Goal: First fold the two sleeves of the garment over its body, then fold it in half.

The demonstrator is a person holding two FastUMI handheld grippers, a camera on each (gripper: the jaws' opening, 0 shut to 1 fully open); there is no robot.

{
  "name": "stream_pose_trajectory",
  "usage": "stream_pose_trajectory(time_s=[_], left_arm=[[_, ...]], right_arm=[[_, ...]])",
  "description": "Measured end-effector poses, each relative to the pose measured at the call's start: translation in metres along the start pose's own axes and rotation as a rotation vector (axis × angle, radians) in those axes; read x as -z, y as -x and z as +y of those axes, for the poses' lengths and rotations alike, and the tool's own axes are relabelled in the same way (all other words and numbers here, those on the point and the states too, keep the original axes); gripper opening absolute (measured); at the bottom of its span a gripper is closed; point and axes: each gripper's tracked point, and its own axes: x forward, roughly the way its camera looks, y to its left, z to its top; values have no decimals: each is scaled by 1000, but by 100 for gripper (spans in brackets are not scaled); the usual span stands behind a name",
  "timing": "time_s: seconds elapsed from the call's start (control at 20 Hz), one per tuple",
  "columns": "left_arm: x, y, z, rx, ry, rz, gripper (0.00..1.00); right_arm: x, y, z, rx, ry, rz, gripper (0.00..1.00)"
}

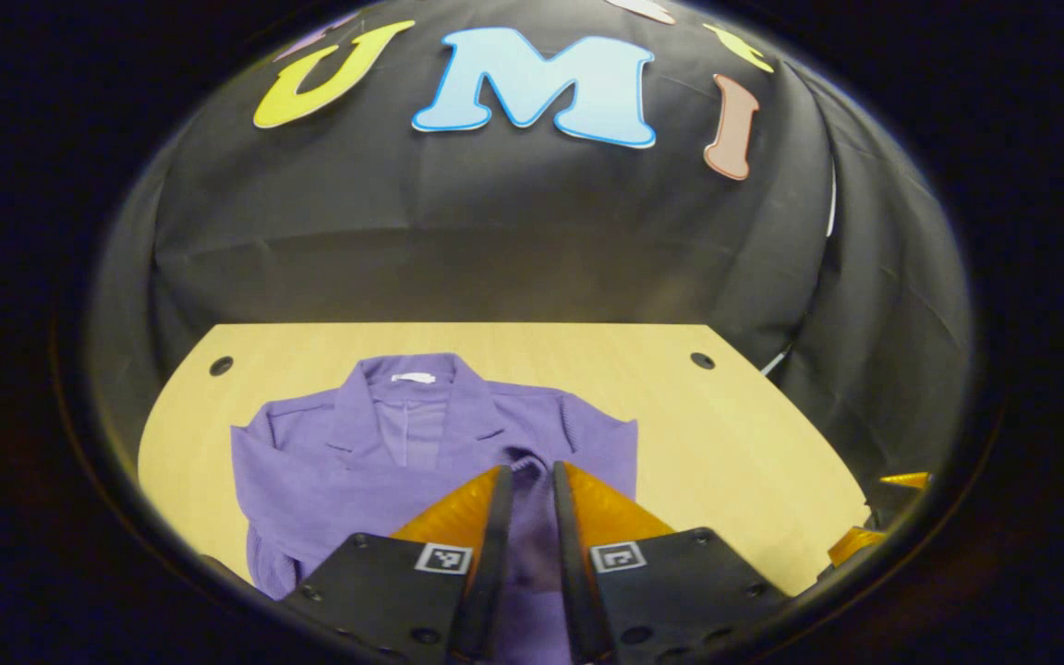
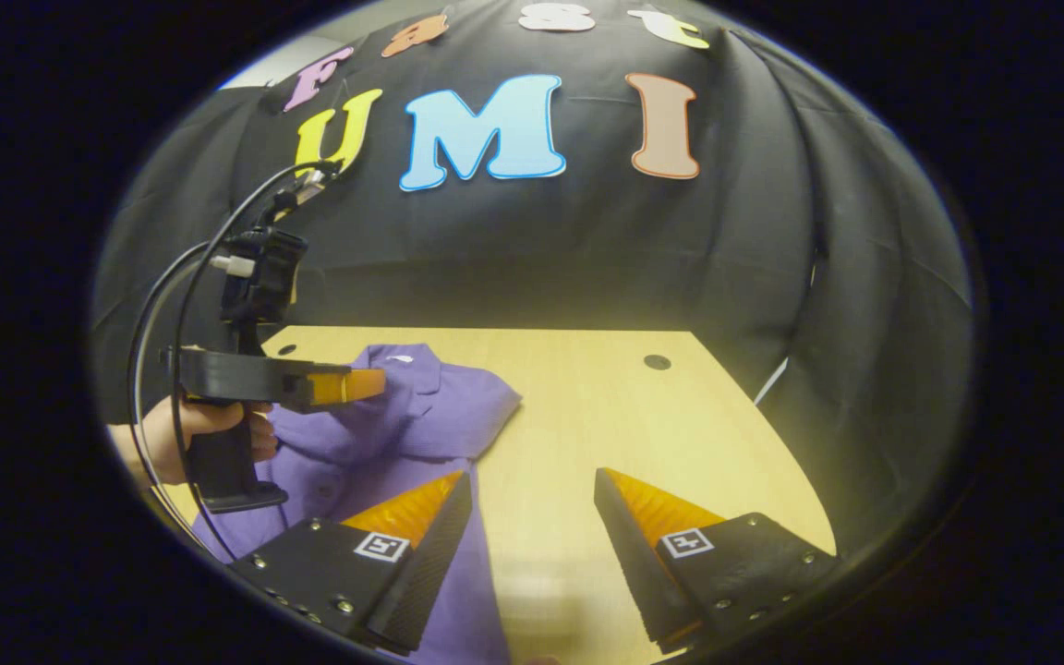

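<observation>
- Purple garment [image 1: 347, 453] lies collar-up on the wooden table [image 1: 726, 434], its white neck label toward the booth's far wall.
- In the left gripper view, the left gripper [image 1: 532, 480] sits low over the garment's right half, its jaws drawn to a narrow gap with a strip of purple fabric, a sleeve [image 1: 532, 536], running between them. The fabric appears pinched, with both fingers against it.
- In the right gripper view, the garment [image 2: 421, 406] shows a sleeve end folded over the chest.
- The right gripper [image 2: 532, 494] hangs over bare table [image 2: 569, 425] just beside the garment's edge, jaws wide apart and holding nothing.
- Farther off in the right gripper view, the left gripper [image 2: 370, 383] is seen from the side, over the garment, with a hand [image 2: 195, 434] around its grip and black cables [image 2: 172, 305] looping up behind it.
</observation>
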Motion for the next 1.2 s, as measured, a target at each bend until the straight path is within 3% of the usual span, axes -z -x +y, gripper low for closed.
stream_pose_trajectory(time_s=[0.2, 0.35, 0.45, 0.65, 1.1, 1.2], left_arm=[[-7, 26, 12, 7, -4, -35, 95], [3, 52, 30, -2, 19, -42, 100], [15, 72, 51, -28, 23, -27, 94], [50, 116, 92, -75, 34, -2, 98], [172, 215, 173, -174, 12, 134, 94], [188, 231, 182, -180, 11, 155, 100]], right_arm=[[7, 4, 10, 15, -23, 19, 84], [21, 7, 20, 19, -29, 50, 84], [36, 8, 29, 10, -35, 85, 84], [67, 13, 43, -3, -56, 153, 83], [149, 46, 53, 39, -69, 331, 83], [161, 54, 54, 55, -65, 355, 83]])
